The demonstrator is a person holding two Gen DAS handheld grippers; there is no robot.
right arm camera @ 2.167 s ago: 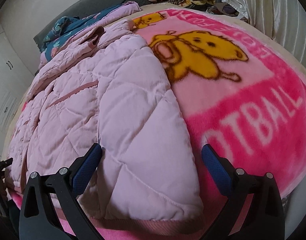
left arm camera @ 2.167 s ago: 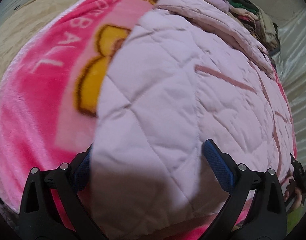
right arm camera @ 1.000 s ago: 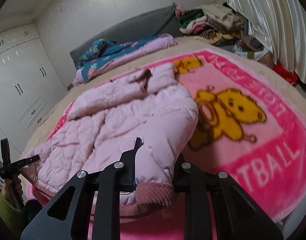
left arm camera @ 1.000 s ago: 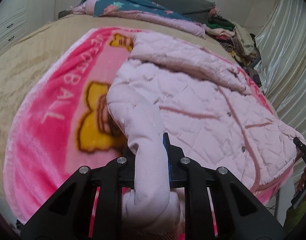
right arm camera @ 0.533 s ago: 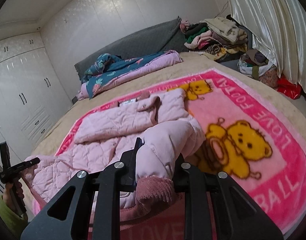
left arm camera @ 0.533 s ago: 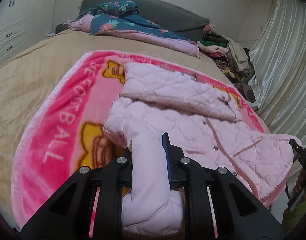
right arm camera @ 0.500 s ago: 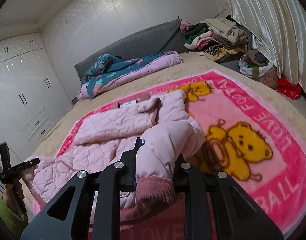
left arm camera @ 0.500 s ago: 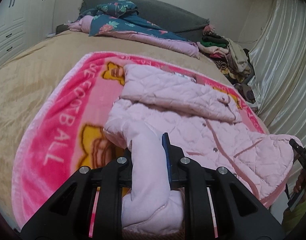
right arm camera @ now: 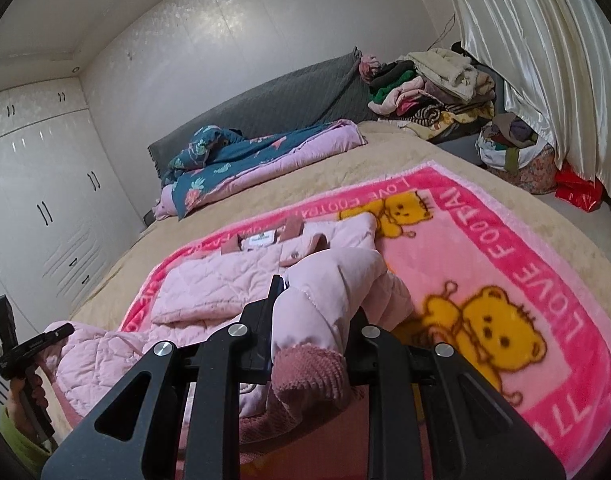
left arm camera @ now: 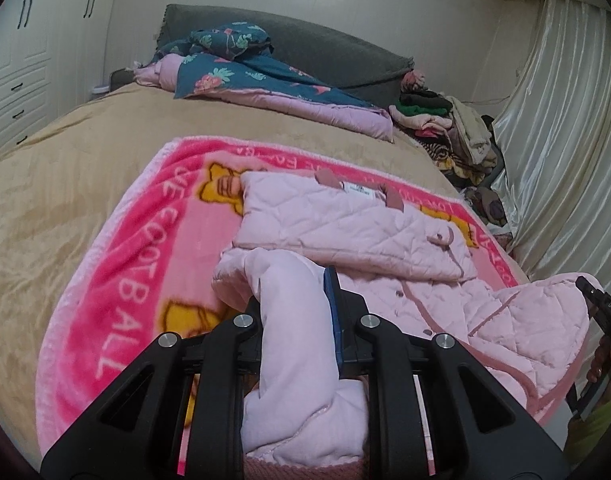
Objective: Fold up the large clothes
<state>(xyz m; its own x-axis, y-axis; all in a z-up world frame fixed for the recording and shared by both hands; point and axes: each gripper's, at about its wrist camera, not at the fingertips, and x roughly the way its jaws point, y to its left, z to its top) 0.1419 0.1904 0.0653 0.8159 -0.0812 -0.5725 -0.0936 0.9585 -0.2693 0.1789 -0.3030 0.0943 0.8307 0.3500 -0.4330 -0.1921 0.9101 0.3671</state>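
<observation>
A pale pink quilted jacket [left arm camera: 369, 224] lies on a pink bear blanket [left arm camera: 117, 280] spread over the bed, collar end away from me. My left gripper [left arm camera: 295, 312] is shut on one bottom corner of the jacket, lifted off the blanket, with padded cloth bunched between the jaws. My right gripper [right arm camera: 311, 322] is shut on the other bottom corner, the ribbed hem [right arm camera: 309, 372] hanging below its jaws. In the right wrist view the jacket [right arm camera: 209, 292] sags between the two raised corners. Each view shows the other gripper at its edge, the right gripper [left arm camera: 597, 304] and the left gripper [right arm camera: 29, 344].
The tan bedspread [left arm camera: 53, 184] surrounds the blanket. A teal floral quilt [left arm camera: 265, 76] lies by the grey headboard [right arm camera: 273, 100]. A heap of folded clothes [right arm camera: 429, 84] and a bag [right arm camera: 513, 148] stand by the curtain [right arm camera: 545, 52]. White wardrobes [right arm camera: 29, 200] line the left.
Both grippers have risen with the jacket's bottom corners, so the hem has come further off the blanket and more of the room shows. The grips have not changed.
</observation>
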